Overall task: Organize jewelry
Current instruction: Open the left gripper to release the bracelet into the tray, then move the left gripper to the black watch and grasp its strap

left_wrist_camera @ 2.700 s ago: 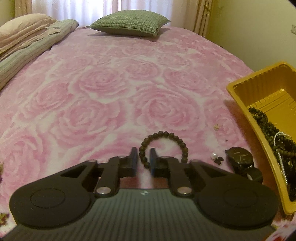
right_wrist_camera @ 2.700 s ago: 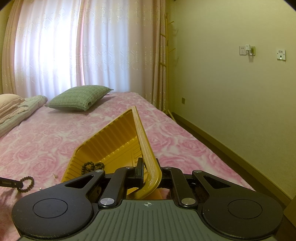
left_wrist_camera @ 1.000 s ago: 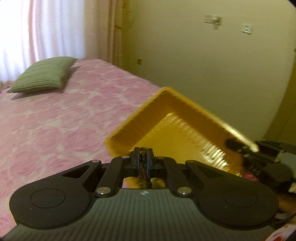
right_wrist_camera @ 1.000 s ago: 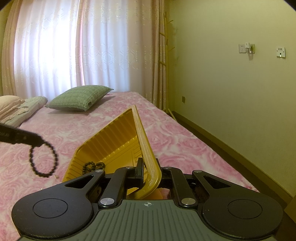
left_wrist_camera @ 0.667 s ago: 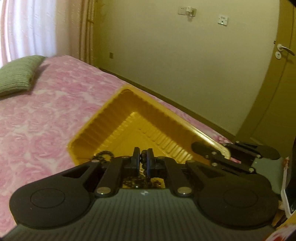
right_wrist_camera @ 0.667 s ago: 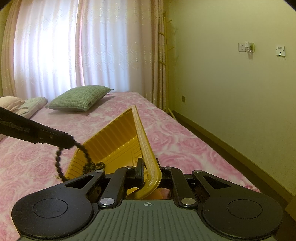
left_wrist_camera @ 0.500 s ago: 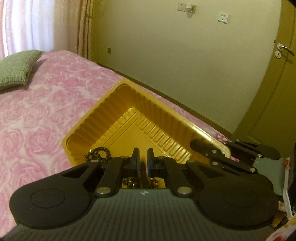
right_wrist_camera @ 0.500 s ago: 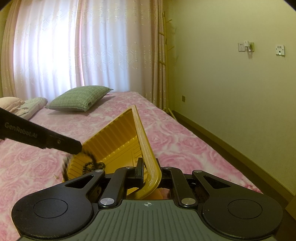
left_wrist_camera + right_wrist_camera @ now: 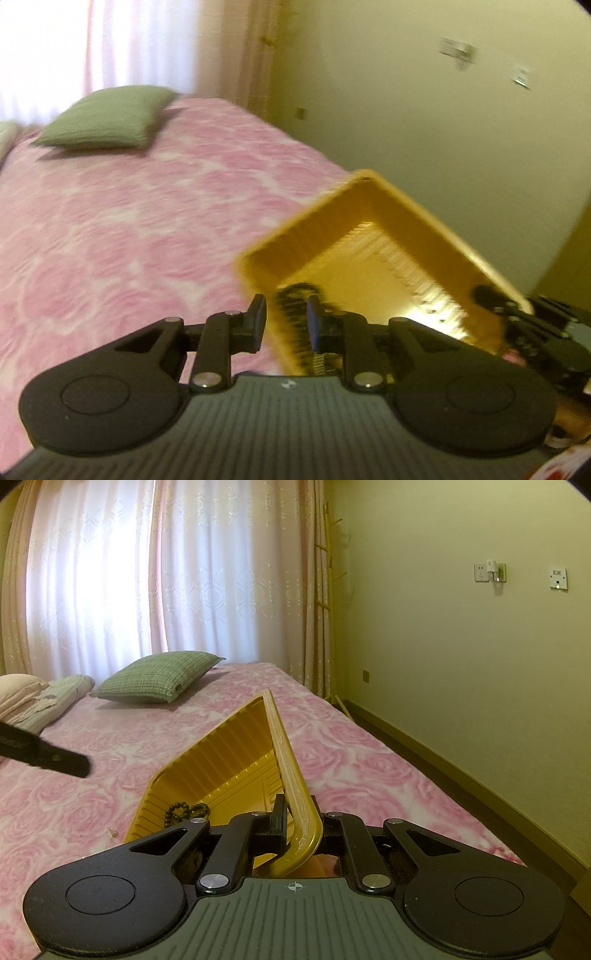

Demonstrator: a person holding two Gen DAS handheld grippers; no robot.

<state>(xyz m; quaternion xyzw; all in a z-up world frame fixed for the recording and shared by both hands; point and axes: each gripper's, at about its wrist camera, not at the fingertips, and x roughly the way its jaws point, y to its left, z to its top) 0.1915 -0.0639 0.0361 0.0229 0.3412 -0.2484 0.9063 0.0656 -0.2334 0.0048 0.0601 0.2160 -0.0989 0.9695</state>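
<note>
Yellow tray (image 9: 236, 753) | right gripper (image 9: 299, 827) pinches rim | left gripper (image 9: 283, 320) just opening, empty | beads (image 9: 186, 809) inside

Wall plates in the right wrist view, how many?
3. Two high on the wall: socket plate, second plate right of it. One low plate near the curtain. Others may be outside the frame.

blurred beads (image 9: 295, 295), tray (image 9: 373, 206) edge smeared
</note>
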